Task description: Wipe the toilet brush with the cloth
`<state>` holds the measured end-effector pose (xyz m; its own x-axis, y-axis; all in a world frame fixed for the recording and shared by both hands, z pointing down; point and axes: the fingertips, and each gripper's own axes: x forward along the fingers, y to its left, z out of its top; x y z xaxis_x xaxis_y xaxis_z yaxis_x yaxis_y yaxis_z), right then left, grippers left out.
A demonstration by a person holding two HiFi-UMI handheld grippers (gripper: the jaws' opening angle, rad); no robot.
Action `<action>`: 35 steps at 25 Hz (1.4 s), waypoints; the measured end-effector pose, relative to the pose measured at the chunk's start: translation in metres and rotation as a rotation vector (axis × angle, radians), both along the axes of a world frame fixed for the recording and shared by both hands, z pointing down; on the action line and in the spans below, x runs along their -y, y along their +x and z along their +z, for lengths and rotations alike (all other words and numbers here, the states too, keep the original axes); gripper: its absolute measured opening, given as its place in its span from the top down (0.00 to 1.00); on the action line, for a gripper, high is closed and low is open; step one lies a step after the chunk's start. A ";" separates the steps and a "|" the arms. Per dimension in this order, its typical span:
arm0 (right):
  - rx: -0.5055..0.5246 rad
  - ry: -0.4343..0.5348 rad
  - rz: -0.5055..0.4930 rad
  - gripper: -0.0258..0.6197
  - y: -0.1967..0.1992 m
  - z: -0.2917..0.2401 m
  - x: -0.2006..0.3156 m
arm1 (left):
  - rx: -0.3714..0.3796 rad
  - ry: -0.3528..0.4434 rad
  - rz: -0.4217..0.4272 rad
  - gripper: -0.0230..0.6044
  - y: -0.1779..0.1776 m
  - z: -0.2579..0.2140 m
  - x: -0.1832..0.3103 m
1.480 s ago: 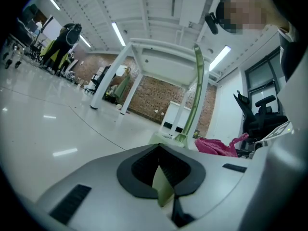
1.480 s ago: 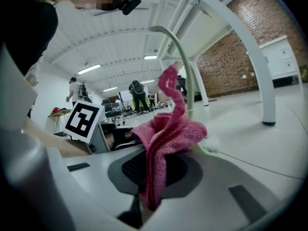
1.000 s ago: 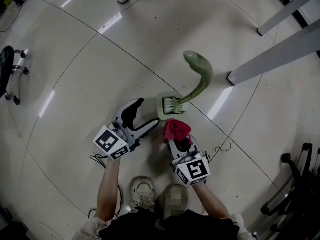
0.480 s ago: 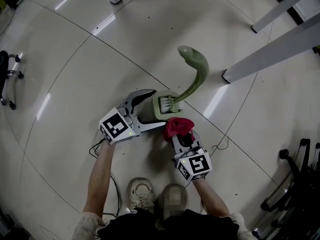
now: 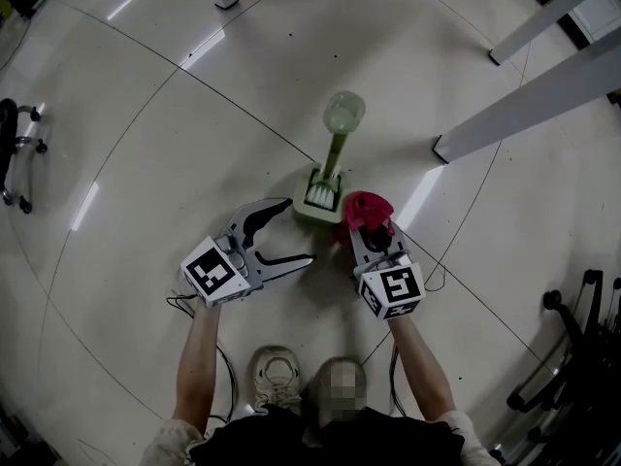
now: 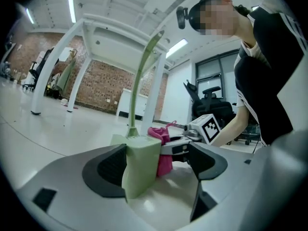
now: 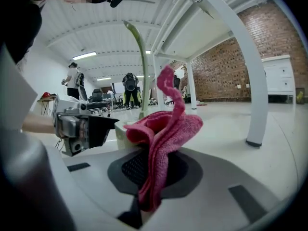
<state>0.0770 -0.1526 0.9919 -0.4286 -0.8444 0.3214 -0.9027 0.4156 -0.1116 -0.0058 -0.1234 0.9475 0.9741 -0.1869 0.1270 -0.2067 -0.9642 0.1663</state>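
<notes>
The scene is viewed steeply from above by the head camera, with the left gripper (image 5: 297, 229) and right gripper (image 5: 368, 231) low in frame. The toilet brush (image 5: 333, 153) in its holder (image 5: 318, 202) is faced low and close by both gripper views, from opposite sides; each gripper is caught in the other's view.

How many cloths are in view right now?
1: the pink cloth, clamped in the right hand-held gripper, just right of the toilet brush holder. No other cloth shows, though one could lie outside the views.
</notes>
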 end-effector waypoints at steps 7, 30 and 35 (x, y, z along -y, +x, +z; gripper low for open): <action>0.008 0.024 0.021 0.91 0.004 -0.012 0.005 | -0.016 0.021 -0.114 0.32 -0.018 -0.005 0.022; -0.062 0.044 -0.062 0.91 0.001 -0.010 0.033 | -0.012 -0.076 0.036 0.32 0.013 0.006 -0.004; -0.019 0.016 -0.114 0.91 -0.014 -0.009 -0.003 | 0.004 -0.072 0.026 0.32 0.013 0.008 -0.003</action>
<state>0.0630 -0.1492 0.9824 -0.5160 -0.7958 0.3168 -0.8514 0.5172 -0.0875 0.0074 -0.1200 0.9550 0.9780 -0.1514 0.1435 -0.1822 -0.9550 0.2341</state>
